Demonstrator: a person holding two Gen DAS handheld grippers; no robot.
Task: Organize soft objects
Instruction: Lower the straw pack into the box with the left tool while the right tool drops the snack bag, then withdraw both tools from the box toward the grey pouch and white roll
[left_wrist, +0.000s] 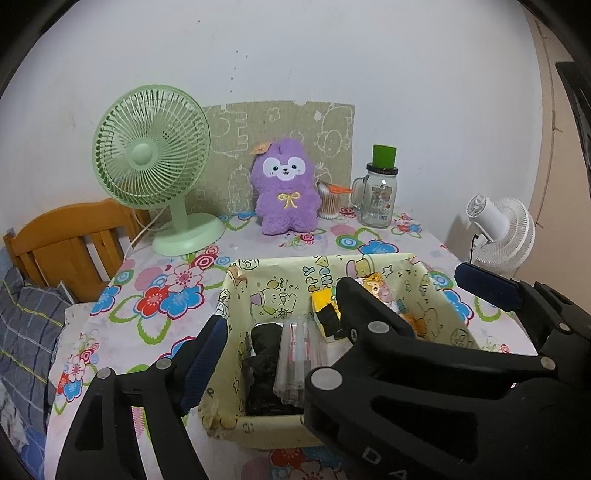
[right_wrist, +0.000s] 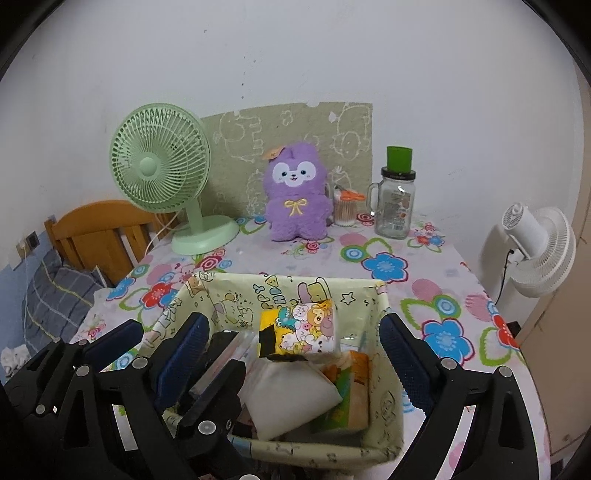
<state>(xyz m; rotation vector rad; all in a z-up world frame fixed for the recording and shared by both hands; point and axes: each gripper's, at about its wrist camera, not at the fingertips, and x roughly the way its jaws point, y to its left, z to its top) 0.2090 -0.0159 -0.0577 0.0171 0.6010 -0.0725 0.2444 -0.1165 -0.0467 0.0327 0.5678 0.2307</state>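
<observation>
Beyond the tabletop's left edge a wooden headboard (right_wrist: 99, 229) is standing over blue plaid bedding (left_wrist: 29, 325). Near the back left corner of the flowered tabletop (right_wrist: 388, 266) a green desk fan (right_wrist: 162, 170) is facing forward, and just beside it, at the middle of the back edge, a purple plush toy (right_wrist: 297, 192) is sitting upright against a doodled cardboard sheet (left_wrist: 280, 147) that is leaning on the wall. To its right a small tub of cotton swabs (right_wrist: 345, 210) is standing with something orange lying on top, then a glass handled jar (right_wrist: 397, 201) with a green cup (right_wrist: 399, 158) sitting on its lid, both near the back right corner. Past the right edge a white fan (right_wrist: 535, 251) is standing. Toward the front edge a cartoon-lined box (right_wrist: 373, 291) is holding the soft things: a black bundle (left_wrist: 264, 365) and a clear plastic packet (left_wrist: 299, 358) are lying in its left part, a yellow cartoon-printed pack (right_wrist: 301, 326) is sitting in the middle, and a white folded cloth (right_wrist: 291, 395) and an orange-green tissue pack (right_wrist: 351, 391) are lying toward the right. The left gripper (left_wrist: 280, 332) is hovering over the box's left part with its jaws standing wide apart, gripping nothing. The right gripper (right_wrist: 291, 343) is hovering over the box's right part, its jaws likewise spread wide to either side of the yellow pack without pressing on it.
</observation>
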